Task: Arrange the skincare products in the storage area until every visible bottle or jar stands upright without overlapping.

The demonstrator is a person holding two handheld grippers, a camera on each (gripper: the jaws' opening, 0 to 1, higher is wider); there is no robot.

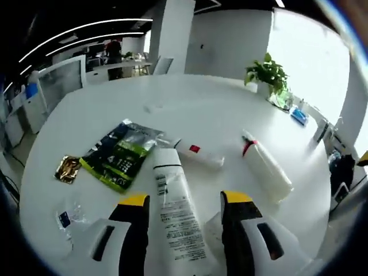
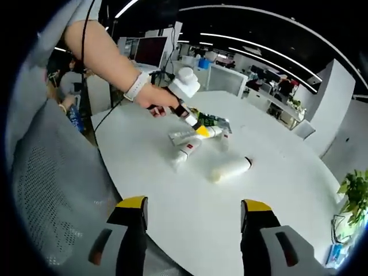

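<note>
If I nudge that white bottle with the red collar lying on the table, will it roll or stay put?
The white bottle looks round-bodied and lies on its side on the smooth white table, so it would probably roll sideways. Its glossy surface may slip in the jaws. Nothing touches it, so nothing would likely stop it.

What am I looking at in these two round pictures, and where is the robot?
There is no robot. A person holds a hand-held gripper in each hand, and a fisheye camera rides on each one, looking along its two yellow-tipped jaws.

In the left gripper view, the left hand-held gripper has a white tube between its jaws; whether it is pinched, I cannot tell. On the round white table lie a white bottle, a small tube, a green packet and a gold sachet.

The right gripper view looks from across the table. The right hand-held gripper is open and empty, and you see the person's hand working over the same products.
</note>
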